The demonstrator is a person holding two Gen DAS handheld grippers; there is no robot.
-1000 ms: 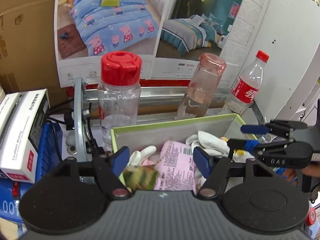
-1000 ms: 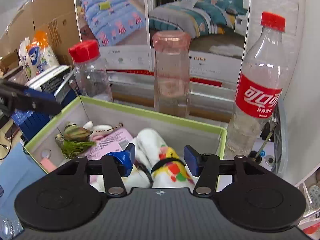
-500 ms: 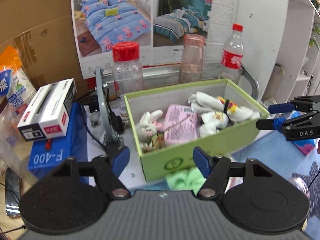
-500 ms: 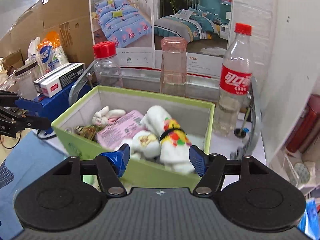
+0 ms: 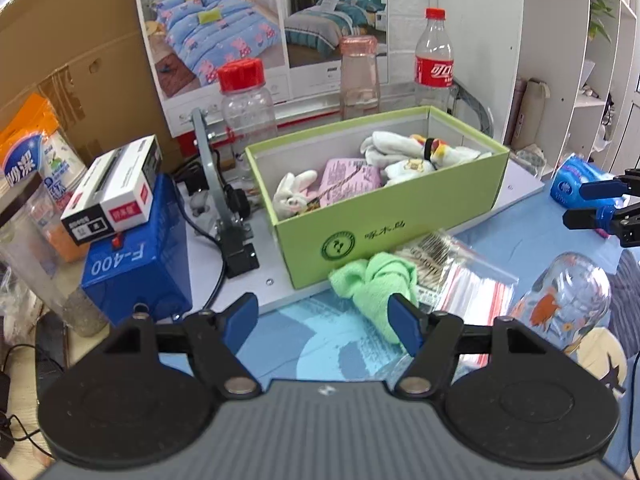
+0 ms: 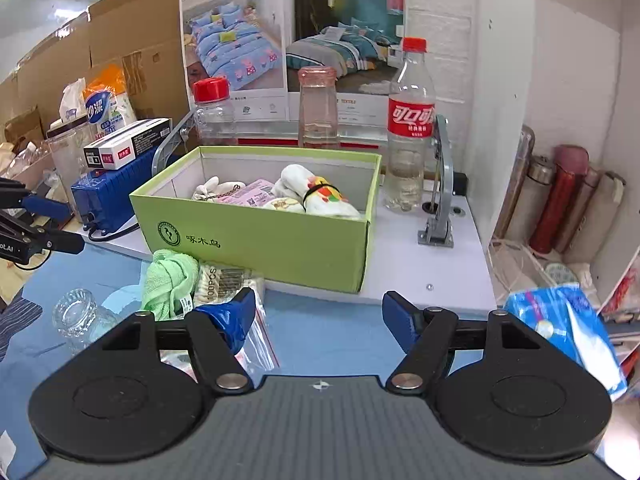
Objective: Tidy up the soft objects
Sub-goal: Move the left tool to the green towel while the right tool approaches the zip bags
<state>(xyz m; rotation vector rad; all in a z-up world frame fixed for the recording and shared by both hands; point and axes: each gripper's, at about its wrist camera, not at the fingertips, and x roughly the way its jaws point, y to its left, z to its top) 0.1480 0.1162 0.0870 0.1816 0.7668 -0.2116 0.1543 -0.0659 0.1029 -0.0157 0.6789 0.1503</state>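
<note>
Left wrist view is looking down past the left gripper (image 5: pixel 323 322), tilting toward the table, jaws standing about half open and gripping nothing. The green cloth (image 5: pixel 374 282) is lying bunched just beyond its fingertips, touching the front wall of the box (image 5: pixel 384 224), its long axis running toward the camera. The right gripper (image 6: pixel 318 314) is angling down likewise, jaws opening with nothing between them.

At three o'clock my left camera's edge crops the blue tissue pack (image 5: pixel 570 182), and the clear glass jar (image 6: pixel 76 314) is half hidden.
</note>
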